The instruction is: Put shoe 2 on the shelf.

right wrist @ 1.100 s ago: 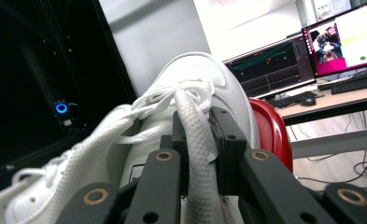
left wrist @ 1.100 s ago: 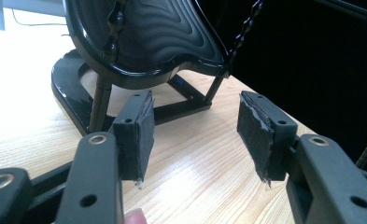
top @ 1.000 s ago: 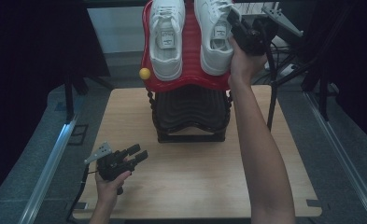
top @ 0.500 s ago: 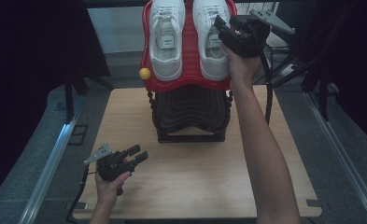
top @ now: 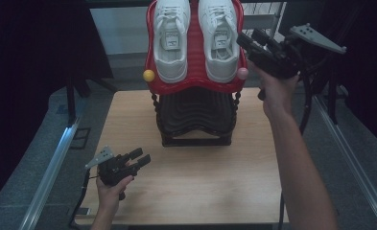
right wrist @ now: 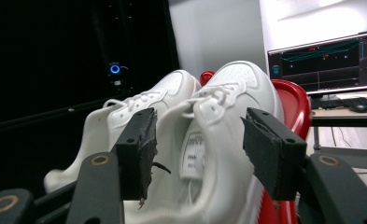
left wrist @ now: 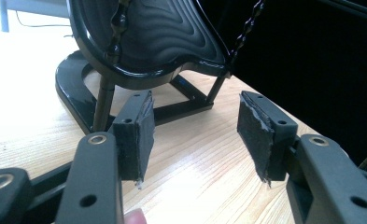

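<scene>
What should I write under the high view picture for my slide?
Two white sneakers sit on a red tray while the right tongs, open, hover beside them.

Two shoes (top: pixel 195 38) lay side by side on the top tray (top: pixel 194 84) of the rack (top: pixel 195 120), just left of the right gripper (top: pixel 253 44). The left gripper (top: pixel 137 157) hovered over the table (top: pixel 215 187), the rack standing beyond it to its right.

- White shoes (top: pixel 195 36) lay on a ribbed red tray (top: pixel 193 84).
- Below it stood a ridged black tier (top: pixel 195 112).
- The table (top: pixel 200 187) was pale woodgrain.
</scene>
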The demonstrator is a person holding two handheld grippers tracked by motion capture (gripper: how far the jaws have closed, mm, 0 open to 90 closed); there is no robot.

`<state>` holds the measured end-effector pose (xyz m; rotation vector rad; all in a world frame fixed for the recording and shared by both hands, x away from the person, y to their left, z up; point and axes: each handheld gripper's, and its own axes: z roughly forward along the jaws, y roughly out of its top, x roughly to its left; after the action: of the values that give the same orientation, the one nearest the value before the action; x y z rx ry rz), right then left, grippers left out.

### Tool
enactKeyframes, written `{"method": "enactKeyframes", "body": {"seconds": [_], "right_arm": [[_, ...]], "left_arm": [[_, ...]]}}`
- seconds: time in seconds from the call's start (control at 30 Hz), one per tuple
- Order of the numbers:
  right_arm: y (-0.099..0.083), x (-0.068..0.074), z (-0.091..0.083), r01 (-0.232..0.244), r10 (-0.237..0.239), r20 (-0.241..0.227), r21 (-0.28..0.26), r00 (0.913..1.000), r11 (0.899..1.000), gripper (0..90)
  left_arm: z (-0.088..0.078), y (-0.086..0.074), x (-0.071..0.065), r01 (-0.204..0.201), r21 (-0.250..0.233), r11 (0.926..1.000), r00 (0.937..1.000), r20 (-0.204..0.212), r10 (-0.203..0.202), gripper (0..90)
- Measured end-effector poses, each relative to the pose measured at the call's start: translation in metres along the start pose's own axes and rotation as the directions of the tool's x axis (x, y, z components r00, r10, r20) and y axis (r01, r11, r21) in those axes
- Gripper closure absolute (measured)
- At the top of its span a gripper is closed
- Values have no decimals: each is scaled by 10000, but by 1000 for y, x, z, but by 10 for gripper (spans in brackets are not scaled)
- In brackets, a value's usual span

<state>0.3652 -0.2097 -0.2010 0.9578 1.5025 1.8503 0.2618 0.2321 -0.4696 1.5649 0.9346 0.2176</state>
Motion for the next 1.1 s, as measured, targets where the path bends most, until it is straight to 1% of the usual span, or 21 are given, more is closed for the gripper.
{"method": "enactKeyframes", "body": {"seconds": [0.07,0.17,0.2,0.3,0.43,0.5,0.53,0.67,0.87,1.03,1.1], "right_arm": [[-2,-3,-13,92,-92,-30,-11,10000,10000,451],[-7,-9,-33,45,-46,-146,-54,9999,10000,459],[-9,-11,-39,48,-49,-141,-22,9999,10000,460],[-16,-19,-57,297,-297,9,144,9996,9995,463],[-31,-30,-76,184,-181,-113,201,9998,9996,474],[-40,-34,-84,166,-163,-106,345,9998,9993,478],[-44,-36,-87,72,-66,-150,379,9999,9993,478],[-69,-42,-99,-55,69,-222,628,9997,9980,483],[-108,-51,-113,-207,223,-163,960,9996,9952,485],[-140,-55,-126,-361,381,-125,1300,9992,9909,488],[-154,-56,-131,-416,441,-130,1527,9989,9874,489]], "left_arm": [[1,-1,-1,24,31,10000,10000,35,-24,466],[3,-1,-1,17,72,10000,10000,72,-17,466],[3,-1,-1,4,94,10000,10000,67,-4,467],[3,-1,-1,3,97,10000,10000,71,-3,466],[3,-1,-1,32,99,9999,10000,87,-33,467],[3,-2,-1,27,102,9999,10000,72,-27,466],[3,-2,-1,22,121,9999,10000,77,-23,466],[3,-2,-1,27,118,9999,10000,48,-28,467],[3,-1,-1,-5,151,9999,10000,30,4,466],[2,-2,-1,-7,156,9999,10000,25,6,466],[2,-1,-1,1,139,9999,10000,27,-2,466]]}}
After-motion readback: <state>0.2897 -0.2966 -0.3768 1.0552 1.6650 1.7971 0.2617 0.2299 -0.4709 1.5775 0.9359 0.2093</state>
